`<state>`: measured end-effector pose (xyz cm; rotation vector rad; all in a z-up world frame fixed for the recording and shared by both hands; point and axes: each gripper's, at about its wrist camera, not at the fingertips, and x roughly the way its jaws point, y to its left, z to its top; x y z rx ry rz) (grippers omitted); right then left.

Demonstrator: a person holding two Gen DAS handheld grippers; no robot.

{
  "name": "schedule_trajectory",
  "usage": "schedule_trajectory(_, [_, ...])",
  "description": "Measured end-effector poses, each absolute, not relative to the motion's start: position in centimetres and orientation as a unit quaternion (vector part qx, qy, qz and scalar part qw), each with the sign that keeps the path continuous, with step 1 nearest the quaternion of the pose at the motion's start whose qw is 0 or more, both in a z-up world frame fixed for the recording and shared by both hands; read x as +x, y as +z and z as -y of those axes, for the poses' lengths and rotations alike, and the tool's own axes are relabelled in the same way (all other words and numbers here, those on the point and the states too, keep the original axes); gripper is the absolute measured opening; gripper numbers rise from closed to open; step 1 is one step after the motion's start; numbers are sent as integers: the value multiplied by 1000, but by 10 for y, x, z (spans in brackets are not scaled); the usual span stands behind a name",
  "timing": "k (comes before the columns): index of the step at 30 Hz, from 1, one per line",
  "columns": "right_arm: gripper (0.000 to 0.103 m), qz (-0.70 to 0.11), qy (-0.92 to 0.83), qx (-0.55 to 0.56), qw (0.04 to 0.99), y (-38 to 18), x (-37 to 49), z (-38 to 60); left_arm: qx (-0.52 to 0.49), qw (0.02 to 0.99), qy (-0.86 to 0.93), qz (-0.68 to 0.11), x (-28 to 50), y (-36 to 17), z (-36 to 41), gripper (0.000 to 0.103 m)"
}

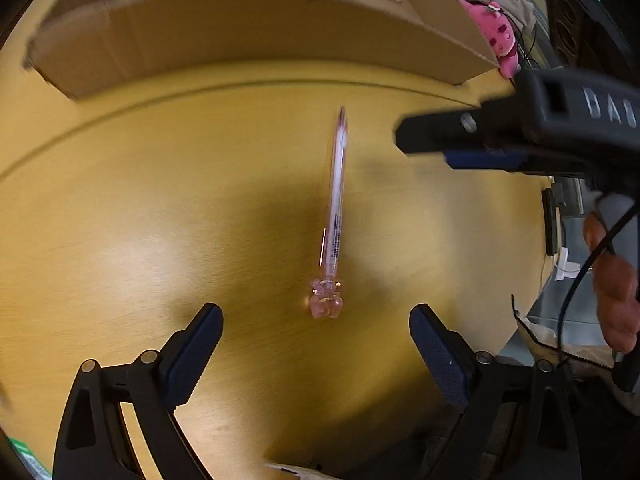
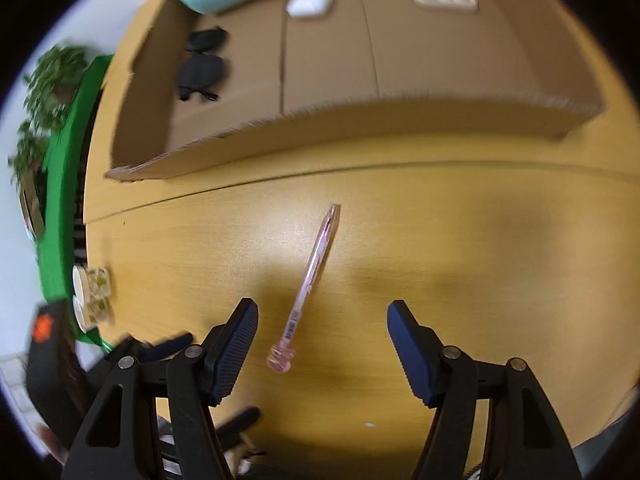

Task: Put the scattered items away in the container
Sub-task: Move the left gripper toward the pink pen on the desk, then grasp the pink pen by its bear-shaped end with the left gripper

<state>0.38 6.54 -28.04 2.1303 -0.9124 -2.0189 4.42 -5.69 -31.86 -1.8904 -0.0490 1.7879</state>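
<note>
Pink pen [image 1: 336, 200] lies loose mid-worktop [image 1: 160, 220], just short of the cardboard box [image 1: 240, 40] at the far edge; left gripper [image 1: 316, 356] and right gripper [image 2: 322, 344] both jaws apart, empty, angled down for pickup.

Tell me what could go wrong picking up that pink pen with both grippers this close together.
1. The left gripper and right gripper, both open, aim at the same pink pen; they could collide.
2. The pen is thin and lies flat on the table, so fingertips may hit wood or flick it.
3. The cardboard box wall stands just beyond; a low carry could snag it.
</note>
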Motion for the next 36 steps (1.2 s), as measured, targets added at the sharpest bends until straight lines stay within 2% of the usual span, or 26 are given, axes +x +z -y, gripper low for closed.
schedule_trajectory(4, [67, 324, -641, 695, 34, -304, -7, -60, -715, 270, 644, 22, 42, -337, 52, 88])
schedule_trajectory(10, [65, 299, -624, 722, 27, -328, -18, -40, -717, 291, 633, 5, 46, -345, 38, 77])
schedule_trajectory(11, [59, 295, -618, 728, 22, -332, -18, -38, -716, 294, 633, 6, 47, -345, 37, 75])
schedule_trajectory(14, [53, 283, -618, 733, 17, -335, -15, -32, -715, 294, 635, 0, 51, -346, 33, 64])
schedule_trajectory(16, [52, 278, -619, 735, 16, -336, -13, -28, -717, 295, 632, -3, 55, -347, 30, 48])
schedule_trajectory(20, [50, 278, -618, 736, 15, -339, -9, -26, -716, 296, 632, -12, 63, -348, 25, 45])
schedule_trajectory(21, [49, 278, -618, 736, 14, -339, -7, -27, -719, 296, 629, -11, 65, -349, 24, 38])
schedule_trajectory(22, [45, 278, -618, 736, 11, -339, -6, -28, -721, 296, 627, -12, 67, -350, 23, 29])
schedule_trajectory(24, [32, 279, -618, 735, 10, -340, -3, -29, -724, 297, 622, -18, 74, -352, 20, 23])
schedule_trajectory(25, [17, 282, -614, 737, 15, -342, -2, -28, -724, 299, 621, -21, 77, -352, 18, 23])
schedule_trajectory(26, [12, 285, -608, 740, 23, -344, 0, -26, -723, 299, 622, -26, 80, -351, 16, 23])
schedule_trajectory(36, [11, 305, -600, 738, 42, -351, 5, -25, -728, 292, 619, -33, 99, -349, 9, 23])
